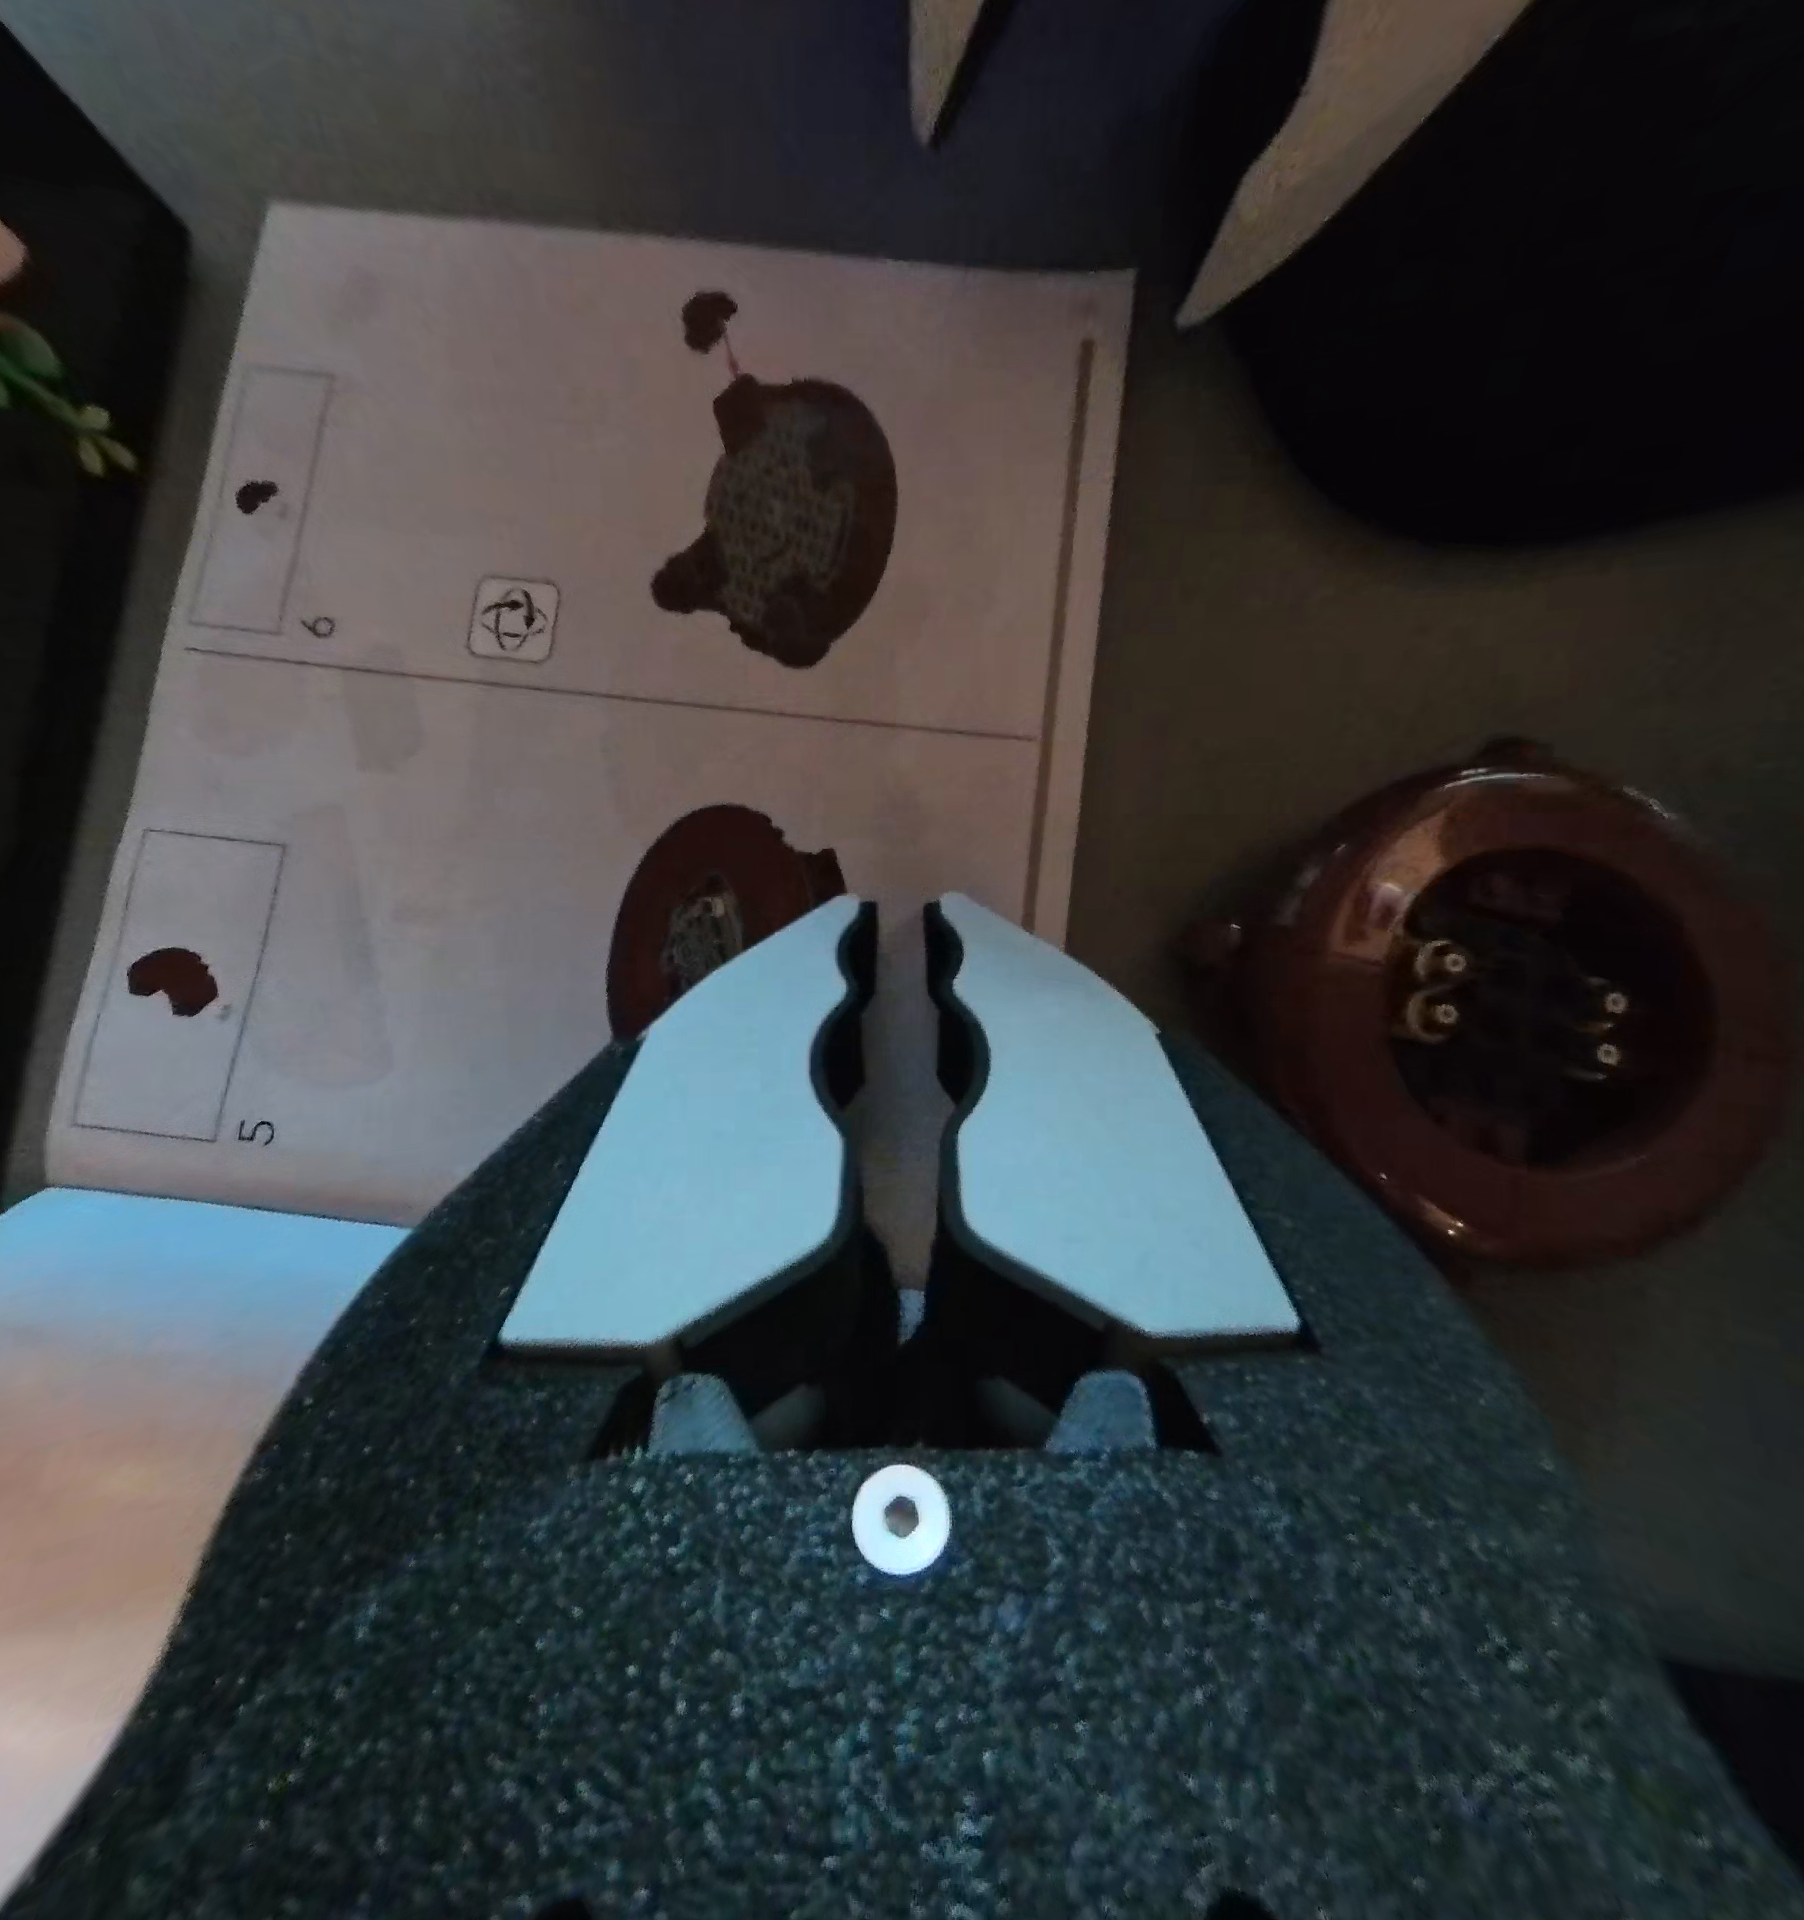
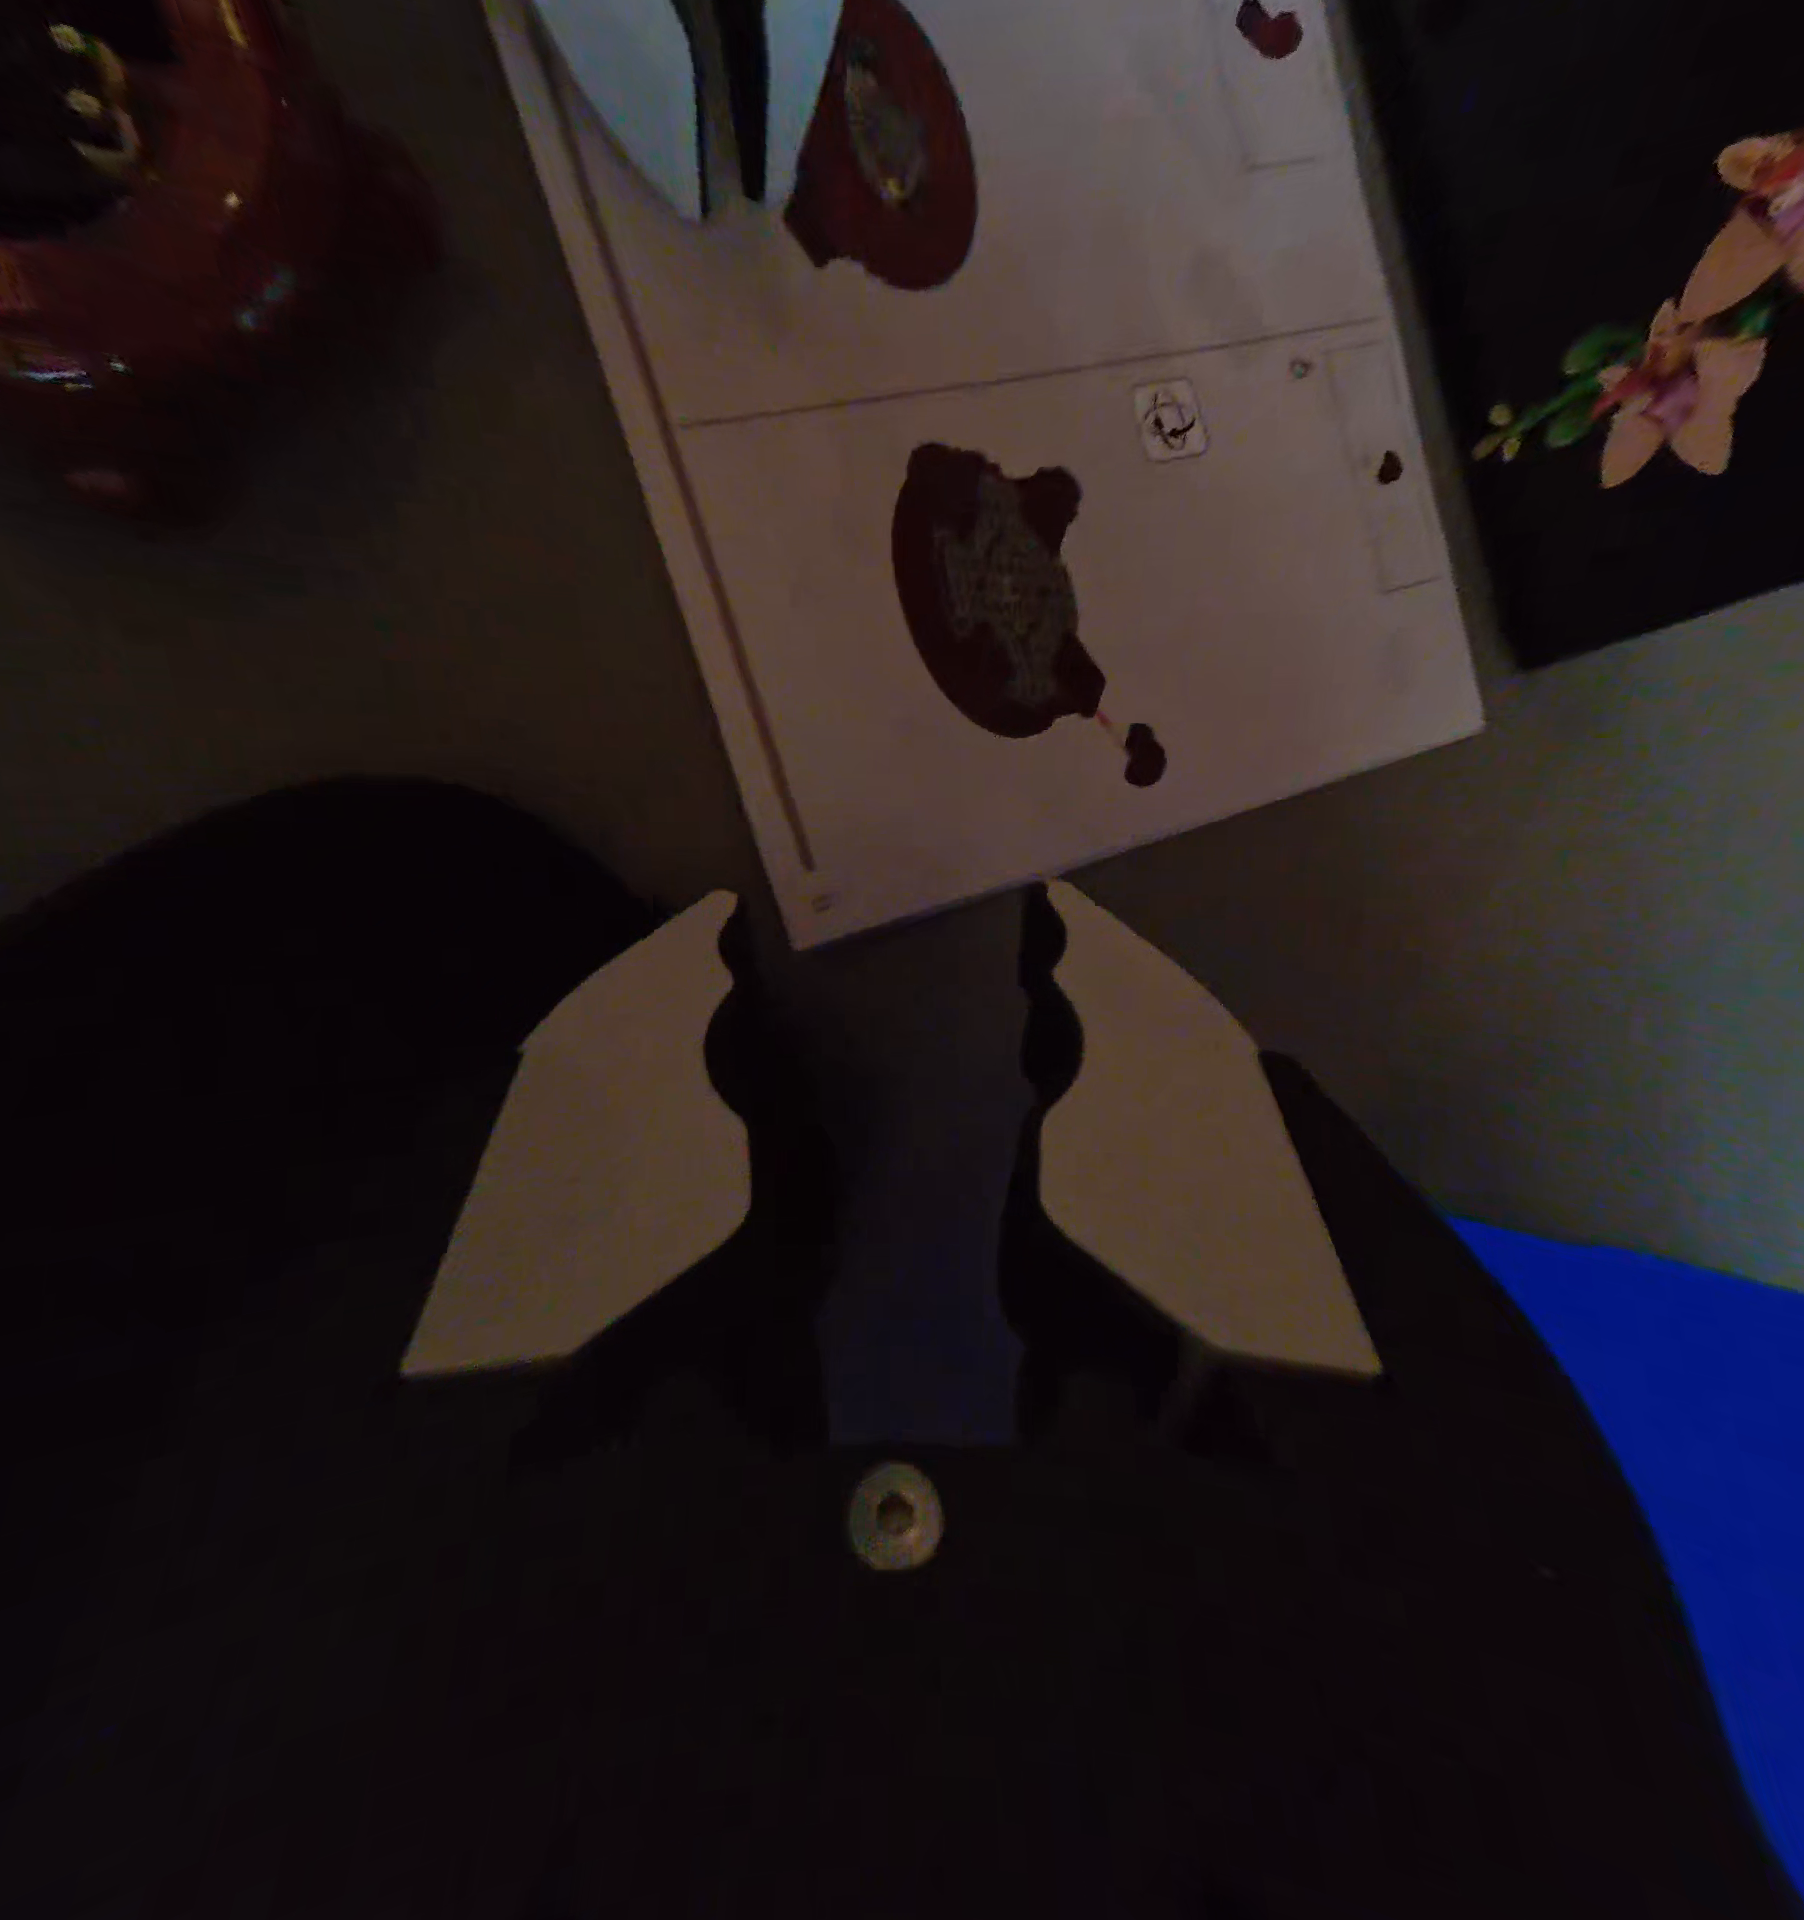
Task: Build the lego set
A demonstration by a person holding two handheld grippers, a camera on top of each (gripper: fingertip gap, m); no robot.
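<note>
An open instruction booklet [image 1: 607, 727] with pictures of a brown round model lies on the grey table. My left gripper [image 1: 898, 914] hovers over its lower page near the right edge. Its fingers stand close together with a narrow gap, and only the page shows through the gap. The left gripper also shows in the right wrist view [image 2: 732, 104]. My right gripper [image 2: 882, 904] is open. Its tips stand on either side of the booklet's corner [image 2: 825, 914] without pressing on it. The right gripper's pale fingers [image 1: 1282, 197] show at the top of the left wrist view.
A brown round brick-built model [image 1: 1500, 997] sits on the table right of the booklet, and also shows in the right wrist view [image 2: 98, 208]. A black box with a flower picture [image 2: 1708, 312] lies along the booklet's other side. A blue surface [image 2: 1708, 1558] is at the lower right. The gap from one gripper's tips to the other's is roughly 12 cm.
</note>
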